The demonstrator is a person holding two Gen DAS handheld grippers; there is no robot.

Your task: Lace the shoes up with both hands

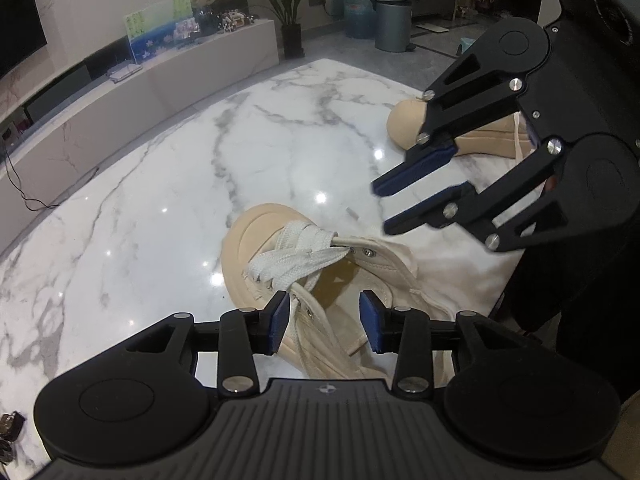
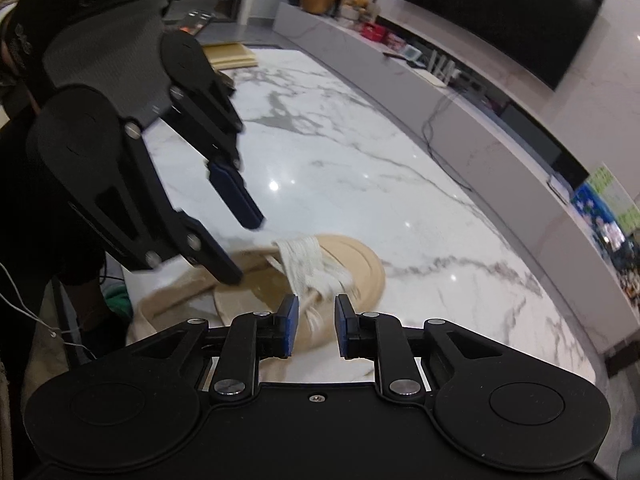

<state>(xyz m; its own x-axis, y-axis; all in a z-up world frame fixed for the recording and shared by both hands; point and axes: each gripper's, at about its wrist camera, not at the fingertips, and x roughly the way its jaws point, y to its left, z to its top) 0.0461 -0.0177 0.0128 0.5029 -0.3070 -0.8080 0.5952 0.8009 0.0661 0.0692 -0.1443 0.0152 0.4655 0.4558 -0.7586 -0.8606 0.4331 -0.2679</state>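
Beige shoe (image 1: 280, 264) partly hidden behind both open, empty tools: left (image 1: 325, 322), right (image 2: 316, 326).

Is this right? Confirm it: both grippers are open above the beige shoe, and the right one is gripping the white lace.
Not quite. The right gripper grips nothing: the right wrist view shows its jaws apart, with the white lace lying free. Both grippers, including the left gripper, are open above the beige shoe.

Bench (image 1: 160, 208): white marble top with grey veining, glossy. On it: one beige shoe (image 1: 256, 236) near the front edge, partly laced; a second beige shoe (image 1: 408, 124) farther back.
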